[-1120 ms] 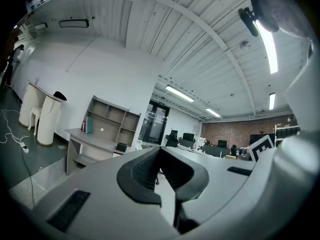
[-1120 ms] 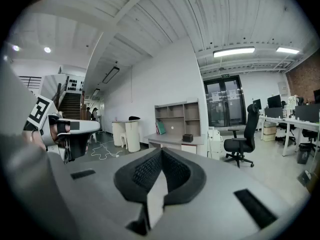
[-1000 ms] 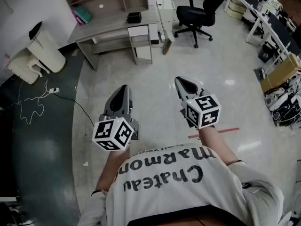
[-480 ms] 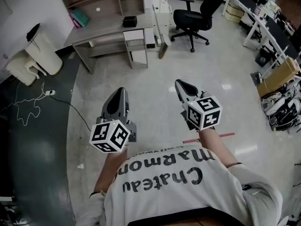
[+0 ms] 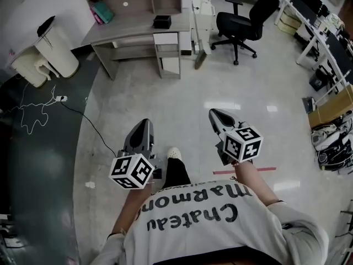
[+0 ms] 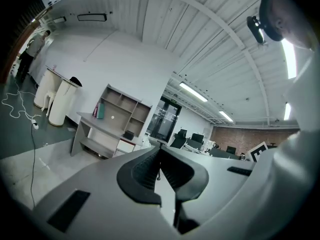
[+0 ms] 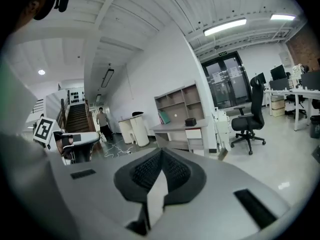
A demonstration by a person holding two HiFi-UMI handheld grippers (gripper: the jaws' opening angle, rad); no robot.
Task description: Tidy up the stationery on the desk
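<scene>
The grey desk (image 5: 132, 31) with a shelf unit stands far ahead across the floor. On it are a small black box (image 5: 161, 21), teal and pink books (image 5: 101, 13) and a small white item (image 5: 126, 4); other stationery is too small to make out. I hold my left gripper (image 5: 144, 125) and right gripper (image 5: 214, 114) at waist height above the floor, far from the desk. In the left gripper view the left gripper (image 6: 159, 149) is shut on nothing, with the desk (image 6: 95, 123) beyond. In the right gripper view the right gripper (image 7: 161, 152) is likewise shut and empty.
A black office chair (image 5: 242, 25) stands right of the desk. Two white bins (image 5: 48, 49) stand at the left, with a cable and power strip (image 5: 60, 99) on the dark floor. Workstations (image 5: 325, 32) line the right side. A person (image 7: 102, 124) stands far off by stairs.
The view has shifted as I step forward, and my shoe now shows between the grippers. Both grippers stay shut and keep their places relative to my body.
</scene>
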